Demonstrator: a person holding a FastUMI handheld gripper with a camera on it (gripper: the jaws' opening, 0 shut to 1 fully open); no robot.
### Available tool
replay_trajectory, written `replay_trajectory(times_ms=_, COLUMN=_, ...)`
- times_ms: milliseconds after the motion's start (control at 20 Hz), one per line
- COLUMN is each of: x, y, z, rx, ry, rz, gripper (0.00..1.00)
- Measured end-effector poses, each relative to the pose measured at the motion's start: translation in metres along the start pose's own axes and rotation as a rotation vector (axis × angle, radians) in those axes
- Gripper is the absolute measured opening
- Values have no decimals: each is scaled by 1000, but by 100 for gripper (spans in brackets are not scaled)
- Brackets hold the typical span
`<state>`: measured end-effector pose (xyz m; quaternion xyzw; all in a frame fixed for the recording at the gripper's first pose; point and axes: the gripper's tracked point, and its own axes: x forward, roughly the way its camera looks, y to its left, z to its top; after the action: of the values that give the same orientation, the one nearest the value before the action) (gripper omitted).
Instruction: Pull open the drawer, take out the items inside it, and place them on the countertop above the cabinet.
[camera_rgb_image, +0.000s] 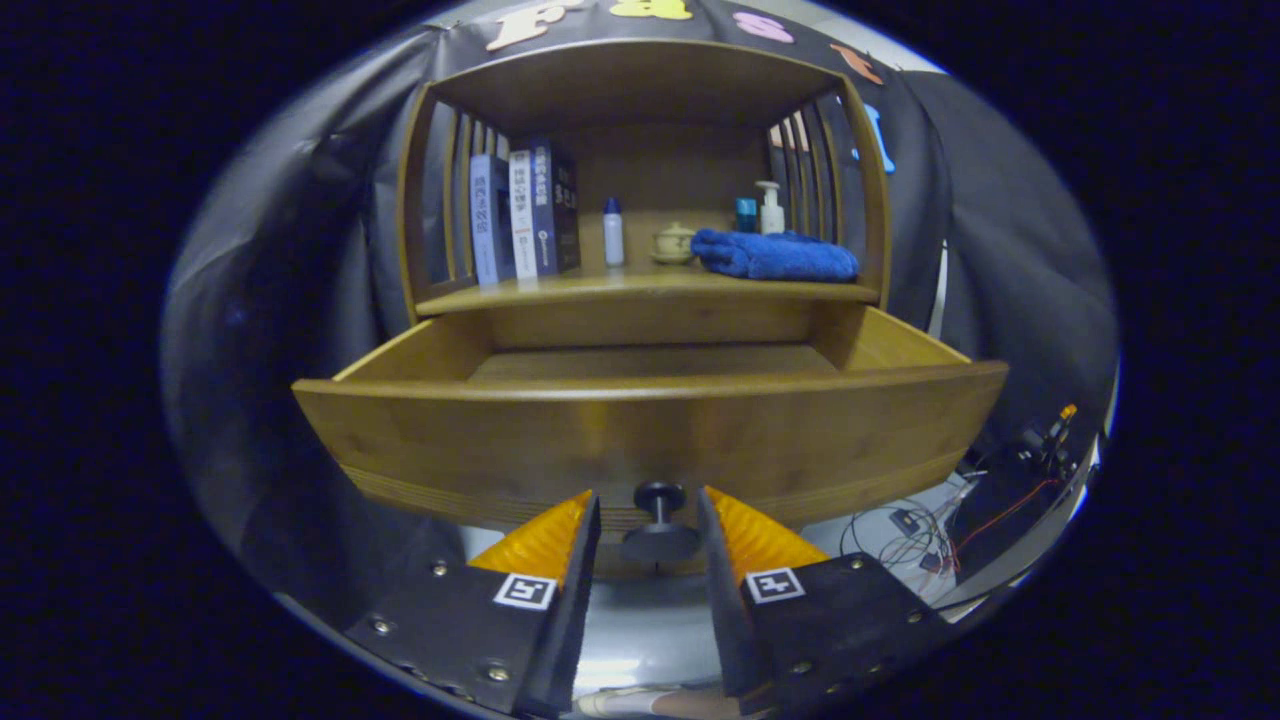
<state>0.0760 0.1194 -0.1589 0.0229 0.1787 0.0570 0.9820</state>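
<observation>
Black cloth walls close in the booth around a honey-coloured wooden cabinet (640, 200), whose countertop (640, 288) carries upright books (522, 215), a small white bottle (613, 232), a lidded ceramic pot (673, 244), a pump dispenser (769, 208) and a folded blue towel (775, 255). Below it the wide wooden drawer (650, 440) stands pulled out, its visible floor bare. The gripper (648, 515) hangs released, fingers apart either side of the round dark knob (658, 497) without pressing it, probably just letting go. Loose cables (920, 530) lie on the floor beside the cabinet.
</observation>
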Motion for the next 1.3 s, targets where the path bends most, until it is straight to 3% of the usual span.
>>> replay_trajectory(times_ms=250, x=2, y=0, z=69, rx=-23, ry=-106, rz=-33, gripper=56)
replay_trajectory(times_ms=500, x=52, y=-19, z=88, rx=-24, ry=49, rz=-141, gripper=56)
replay_trajectory(times_ms=800, x=111, y=-33, z=60, rx=-18, ry=354, rz=-198, gripper=56)
replay_trajectory(times_ms=950, x=132, y=-27, z=44, rx=19, ry=432, rz=-163, gripper=56)
replay_trajectory(times_ms=1300, x=143, y=-35, z=2, rx=34, ry=587, rz=-179, gripper=56)
